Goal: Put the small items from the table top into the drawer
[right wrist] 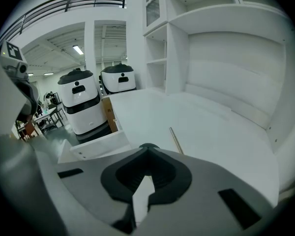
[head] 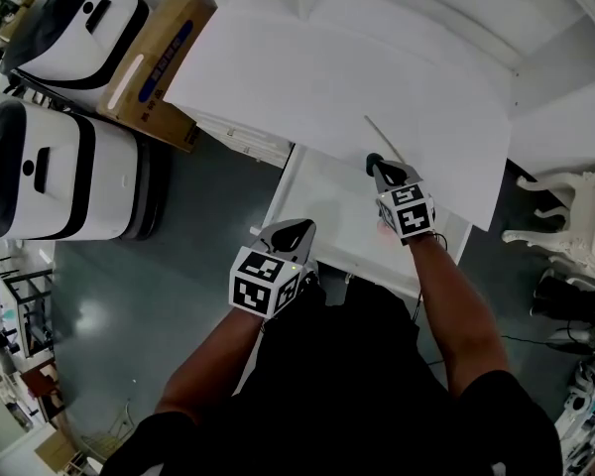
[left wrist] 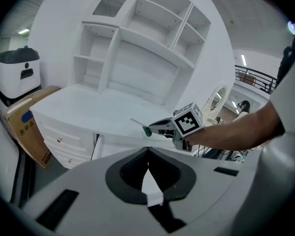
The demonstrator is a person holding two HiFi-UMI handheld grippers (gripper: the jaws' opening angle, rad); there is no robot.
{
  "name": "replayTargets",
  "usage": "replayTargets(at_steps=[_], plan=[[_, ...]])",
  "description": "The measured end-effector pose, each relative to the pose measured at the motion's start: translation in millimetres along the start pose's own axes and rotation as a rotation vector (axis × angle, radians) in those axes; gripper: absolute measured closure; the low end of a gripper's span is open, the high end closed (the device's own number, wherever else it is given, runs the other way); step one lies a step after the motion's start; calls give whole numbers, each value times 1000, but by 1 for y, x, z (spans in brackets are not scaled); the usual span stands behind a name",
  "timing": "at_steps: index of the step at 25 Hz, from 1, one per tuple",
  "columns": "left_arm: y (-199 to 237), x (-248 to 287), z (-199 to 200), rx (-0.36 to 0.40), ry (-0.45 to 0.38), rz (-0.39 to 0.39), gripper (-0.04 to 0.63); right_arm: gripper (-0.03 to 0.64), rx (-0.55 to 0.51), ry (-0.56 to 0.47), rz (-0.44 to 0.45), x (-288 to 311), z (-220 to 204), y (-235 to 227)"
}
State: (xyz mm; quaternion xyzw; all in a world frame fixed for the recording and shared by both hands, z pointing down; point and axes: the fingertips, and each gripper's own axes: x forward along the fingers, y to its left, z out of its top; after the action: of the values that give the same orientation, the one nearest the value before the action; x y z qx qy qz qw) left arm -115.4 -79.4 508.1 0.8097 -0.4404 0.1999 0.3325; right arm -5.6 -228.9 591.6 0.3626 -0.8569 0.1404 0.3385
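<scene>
A thin pale stick lies on the white desk top; it also shows in the right gripper view and the left gripper view. My right gripper rests at the desk's front edge, its dark tip just left of the stick's near end, shut and empty. Below it the white drawer stands pulled out. My left gripper hovers in front of the drawer, shut with nothing held. It looks toward the right gripper.
Two white-and-black machines and a cardboard box stand on the floor to the left. A white ornate chair stands to the right. Open hutch shelves rise at the desk's back.
</scene>
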Motion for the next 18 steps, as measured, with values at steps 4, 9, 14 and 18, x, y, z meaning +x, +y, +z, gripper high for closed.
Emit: replayTargets(at_steps=[4,9,14,18], plan=[[-4,3,1,16,4,-18,592,592,20,-25,-8,-17,-2,3],[-9,8,0,39,19,-40,592,592,35,-27,-27,-37,-20,8],[-18,18,-5,68,47,-72,592,592,72,9,-57,-56,-57,9],[-28,28,-7,97,72,-103,592,592,119,46,-91,-70,-91,5]])
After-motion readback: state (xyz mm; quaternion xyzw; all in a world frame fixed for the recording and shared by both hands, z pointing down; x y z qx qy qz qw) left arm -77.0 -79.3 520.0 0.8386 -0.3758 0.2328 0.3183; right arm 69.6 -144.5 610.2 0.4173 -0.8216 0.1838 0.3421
